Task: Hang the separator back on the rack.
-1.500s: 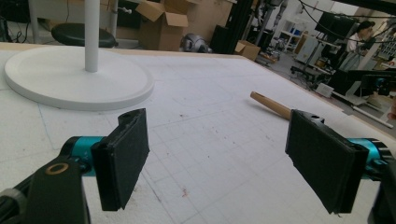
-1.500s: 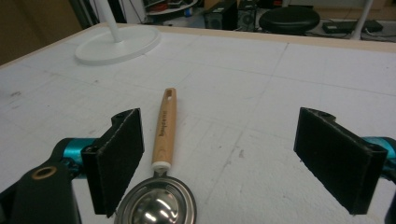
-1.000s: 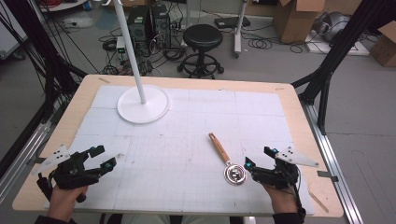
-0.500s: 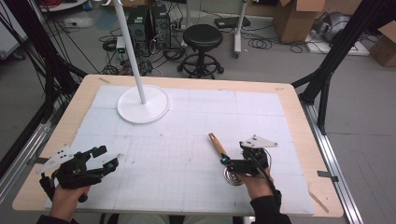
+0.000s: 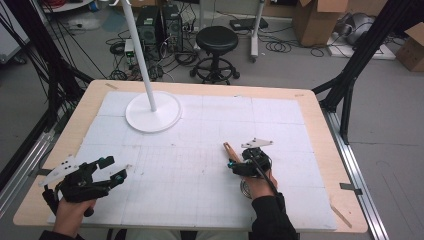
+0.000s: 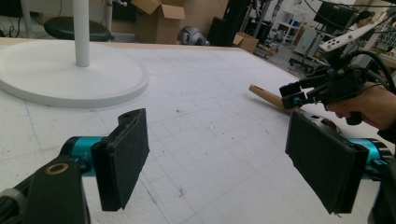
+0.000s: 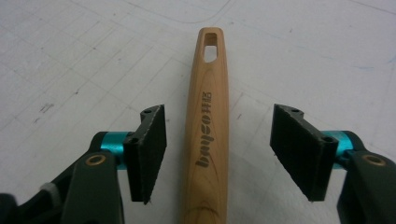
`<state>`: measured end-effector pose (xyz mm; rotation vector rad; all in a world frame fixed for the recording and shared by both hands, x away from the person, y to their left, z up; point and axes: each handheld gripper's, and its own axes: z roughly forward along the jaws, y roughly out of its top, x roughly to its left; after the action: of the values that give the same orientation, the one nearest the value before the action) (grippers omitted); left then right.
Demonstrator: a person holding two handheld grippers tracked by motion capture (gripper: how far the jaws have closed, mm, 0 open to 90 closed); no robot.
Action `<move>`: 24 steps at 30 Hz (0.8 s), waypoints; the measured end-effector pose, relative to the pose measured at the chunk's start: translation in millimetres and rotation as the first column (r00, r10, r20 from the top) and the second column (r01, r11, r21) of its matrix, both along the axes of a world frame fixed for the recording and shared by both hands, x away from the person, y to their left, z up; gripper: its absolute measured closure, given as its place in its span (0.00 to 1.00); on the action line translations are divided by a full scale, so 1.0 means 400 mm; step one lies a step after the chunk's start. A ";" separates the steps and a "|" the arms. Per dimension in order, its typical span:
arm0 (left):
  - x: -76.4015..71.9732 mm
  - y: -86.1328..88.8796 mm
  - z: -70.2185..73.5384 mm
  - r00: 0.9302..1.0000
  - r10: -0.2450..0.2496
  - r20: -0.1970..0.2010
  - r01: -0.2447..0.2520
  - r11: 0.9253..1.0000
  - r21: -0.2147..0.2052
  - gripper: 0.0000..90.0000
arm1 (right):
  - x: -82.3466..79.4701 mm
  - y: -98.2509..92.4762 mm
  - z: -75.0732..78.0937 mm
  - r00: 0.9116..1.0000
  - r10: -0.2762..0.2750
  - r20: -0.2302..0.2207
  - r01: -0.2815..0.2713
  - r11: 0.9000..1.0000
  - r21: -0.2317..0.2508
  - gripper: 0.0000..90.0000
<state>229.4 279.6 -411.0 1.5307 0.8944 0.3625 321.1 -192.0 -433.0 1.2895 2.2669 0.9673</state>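
- The table carries a white gridded mat; a lamp base stands at its far left, well apart from the work.
- The left gripper hovers over the near left part of the mat, jaws spread wide with nothing between them. It is better to keep it there, out of the way.
- The right gripper is low over the tool, which lies flat on the mat at the near right.
- Its jaws have just been closing, but both pads are clear of the wood, so nothing is grasped yet.
- The handle is between the pads, a little nearer to the left one. I think the hand should shift slightly so both pads meet the wood together.
- The metal head shows under the wrist; a grip at mid handle seems good, away from the hanging hole.
- Close gently and squarely, then lift; the round wood may roll if it is pinched off-centre.
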 end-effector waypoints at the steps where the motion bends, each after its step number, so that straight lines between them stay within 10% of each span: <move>1: 0.000 0.001 0.000 1.000 -0.001 0.000 0.001 1.000 -0.001 0.24 | 0.004 0.003 -0.003 1.000 0.006 -0.005 -0.006 1.000 0.000 0.41; 24: 0.001 0.003 0.000 1.000 -0.002 0.001 0.002 1.000 -0.005 0.24 | 0.047 0.046 -0.012 0.999 0.021 -0.030 -0.022 0.998 -0.053 0.70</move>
<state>229.8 280.8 -411.1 1.5264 0.8925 0.3590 339.8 -173.6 -437.8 1.2676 2.3170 0.8944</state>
